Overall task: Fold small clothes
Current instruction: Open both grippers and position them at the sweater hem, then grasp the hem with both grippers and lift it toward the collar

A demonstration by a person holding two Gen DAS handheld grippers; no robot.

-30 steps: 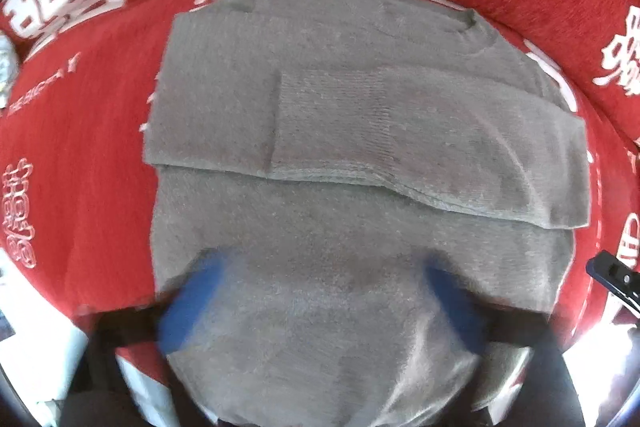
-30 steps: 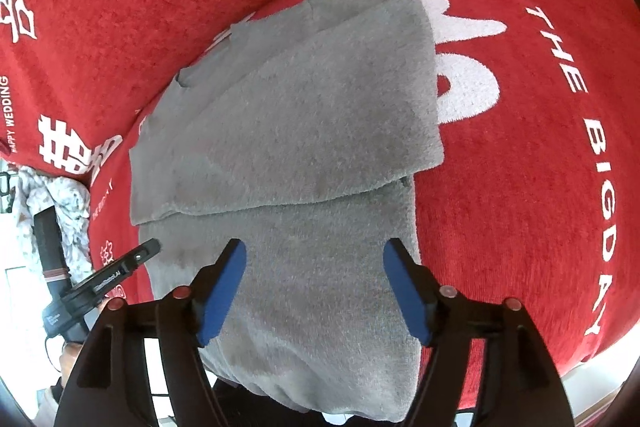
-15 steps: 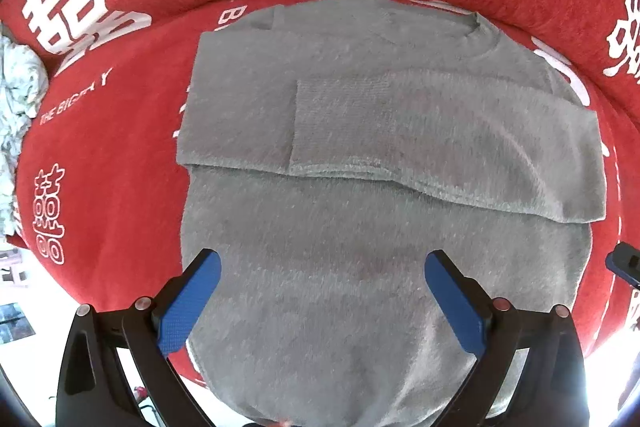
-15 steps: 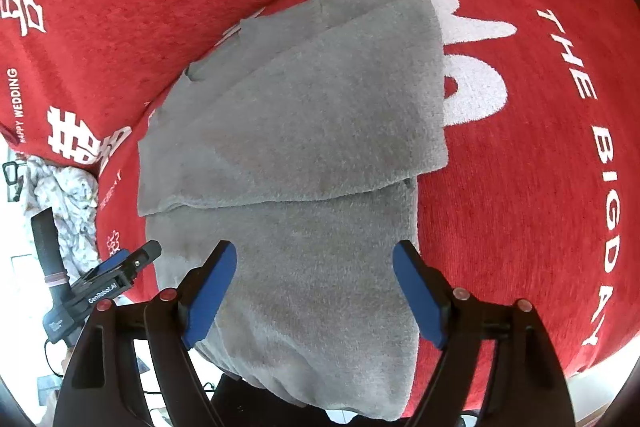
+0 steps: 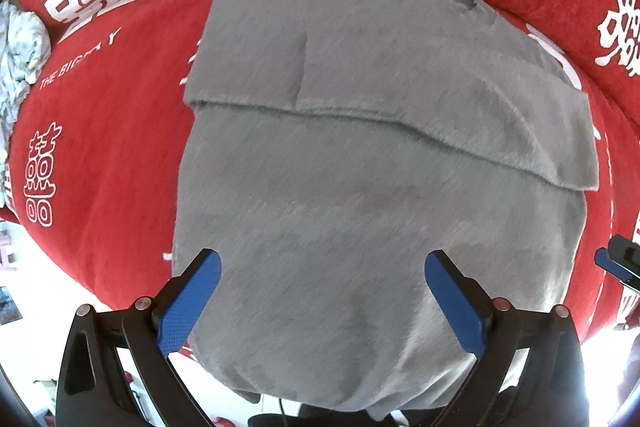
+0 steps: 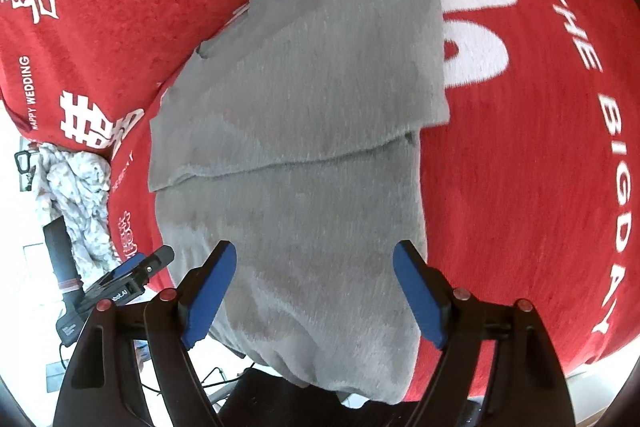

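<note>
A grey knit sweater (image 5: 360,187) lies flat on the red cover, both sleeves folded across its chest. Its hem hangs over the seat's front edge. My left gripper (image 5: 322,261) hovers open above the sweater's lower body, its blue pads spread wide and nothing between them. In the right wrist view the sweater (image 6: 304,155) runs away from me. My right gripper (image 6: 316,251) stands open over the hem end near the sweater's right edge, and its pads grip nothing. The left gripper (image 6: 132,275) shows at the sweater's left side there.
The red cover (image 5: 112,155) bears white lettering and rises into a backrest behind the sweater. A pale crumpled cloth (image 6: 80,195) lies at the seat's left end, also seen as cloth (image 5: 20,47) in the left wrist view. The seat's front edge lies under both grippers.
The left gripper has drifted sideways over the sweater, and its fingers are sharp now, no longer blurred. The right gripper's jaws have widened slightly. The sweater has not moved.
</note>
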